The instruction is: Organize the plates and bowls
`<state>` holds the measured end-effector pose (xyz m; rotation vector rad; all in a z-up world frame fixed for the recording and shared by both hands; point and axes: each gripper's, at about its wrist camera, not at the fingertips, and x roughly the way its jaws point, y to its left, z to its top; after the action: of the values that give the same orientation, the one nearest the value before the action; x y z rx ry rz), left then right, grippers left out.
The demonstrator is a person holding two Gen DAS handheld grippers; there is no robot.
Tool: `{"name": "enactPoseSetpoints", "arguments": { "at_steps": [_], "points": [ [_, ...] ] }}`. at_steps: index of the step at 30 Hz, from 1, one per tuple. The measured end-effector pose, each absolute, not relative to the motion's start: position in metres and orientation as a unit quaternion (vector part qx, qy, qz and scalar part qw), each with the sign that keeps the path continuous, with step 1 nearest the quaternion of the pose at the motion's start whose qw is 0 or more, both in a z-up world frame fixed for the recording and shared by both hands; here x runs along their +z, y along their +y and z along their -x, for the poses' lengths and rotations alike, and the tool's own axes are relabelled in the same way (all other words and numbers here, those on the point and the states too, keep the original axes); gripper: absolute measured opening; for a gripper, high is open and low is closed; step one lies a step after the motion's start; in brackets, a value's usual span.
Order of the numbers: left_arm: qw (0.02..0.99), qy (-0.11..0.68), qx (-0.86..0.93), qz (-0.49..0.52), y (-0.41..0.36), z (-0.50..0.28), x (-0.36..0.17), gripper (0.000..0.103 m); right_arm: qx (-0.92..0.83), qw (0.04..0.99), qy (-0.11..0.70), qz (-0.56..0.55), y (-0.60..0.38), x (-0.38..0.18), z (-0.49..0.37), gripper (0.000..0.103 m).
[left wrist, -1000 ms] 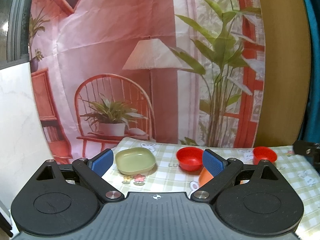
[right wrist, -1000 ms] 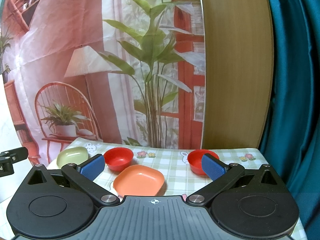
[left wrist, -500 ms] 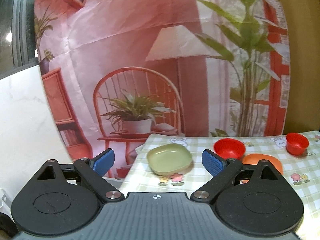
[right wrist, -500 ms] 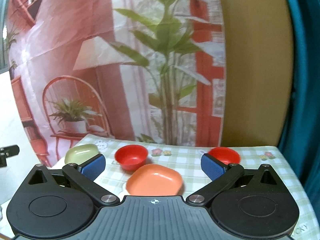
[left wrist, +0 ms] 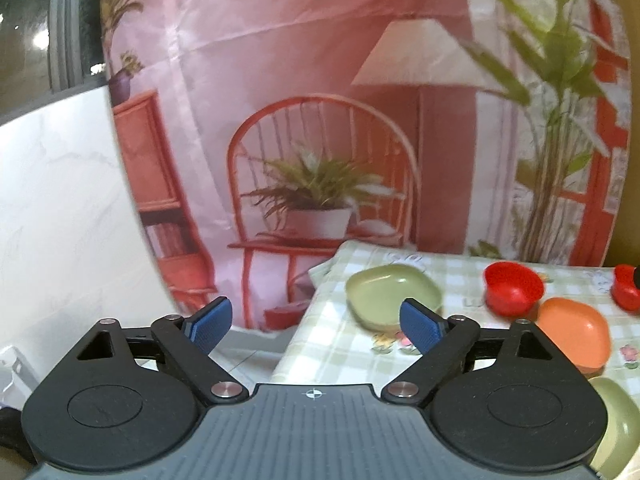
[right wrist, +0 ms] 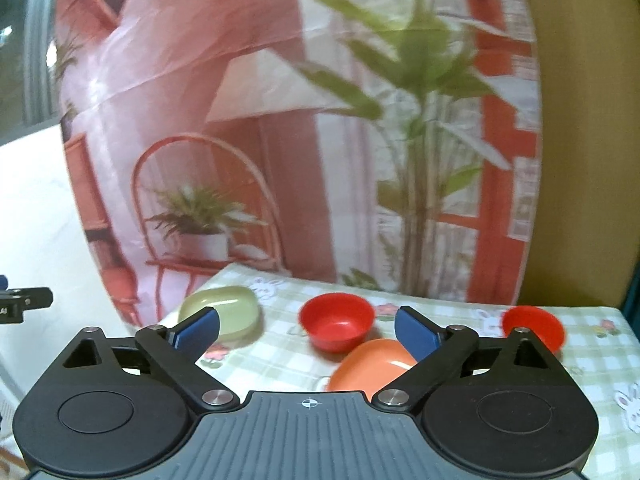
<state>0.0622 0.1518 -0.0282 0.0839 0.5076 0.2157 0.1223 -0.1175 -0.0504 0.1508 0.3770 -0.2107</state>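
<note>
A green square plate (left wrist: 390, 290) lies at the table's far left corner; it also shows in the right wrist view (right wrist: 224, 310). An orange square plate (left wrist: 574, 334) (right wrist: 372, 364) lies nearer the front. Two red bowls stand behind it, one in the middle (left wrist: 512, 288) (right wrist: 338, 320) and one at the right (left wrist: 626, 286) (right wrist: 534, 326). A second green dish (left wrist: 618, 432) shows at the lower right of the left wrist view. My left gripper (left wrist: 316, 322) is open and empty, off the table's left edge. My right gripper (right wrist: 306, 330) is open and empty above the table's front.
The table carries a green checked cloth (right wrist: 592, 344) with rabbit and flower prints. A printed backdrop (left wrist: 320, 100) of a chair, lamp and plant hangs behind it. A white marble-look wall (left wrist: 60, 200) stands at the left. The left gripper's tip (right wrist: 24, 304) shows at the left.
Both grippers have swung to the left, so the dishes have shifted right in both views. The left gripper now points past the table's left edge. Both stay open.
</note>
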Motion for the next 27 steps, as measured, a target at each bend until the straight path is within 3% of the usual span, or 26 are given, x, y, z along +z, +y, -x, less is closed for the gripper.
{"name": "enactPoseSetpoints", "arguments": {
  "at_steps": [10, 19, 21, 23, 27],
  "points": [
    [0.948, 0.294, 0.113, -0.04, 0.178, -0.076, -0.061, 0.087, -0.042, 0.978, 0.19, -0.069, -0.072, -0.082, -0.186, 0.089],
    [0.925, 0.353, 0.135, -0.041, 0.199, -0.079, -0.104, 0.084, 0.027, 0.968, 0.249, -0.028, -0.012, -0.124, -0.231, 0.068],
    [0.92, 0.368, 0.132, -0.024, 0.204, -0.076, -0.116, 0.078, 0.036, 0.965, 0.26, -0.022, -0.001, -0.133, -0.234, 0.062],
    [0.913, 0.387, 0.126, -0.002, 0.209, -0.074, -0.128, 0.063, 0.05, 0.96, 0.274, -0.014, 0.008, -0.141, -0.235, 0.055],
    [0.905, 0.405, 0.13, 0.02, 0.209, -0.065, -0.148, 0.06, 0.079, 0.947, 0.31, -0.01, 0.021, -0.158, -0.238, 0.045]
  ]
}}
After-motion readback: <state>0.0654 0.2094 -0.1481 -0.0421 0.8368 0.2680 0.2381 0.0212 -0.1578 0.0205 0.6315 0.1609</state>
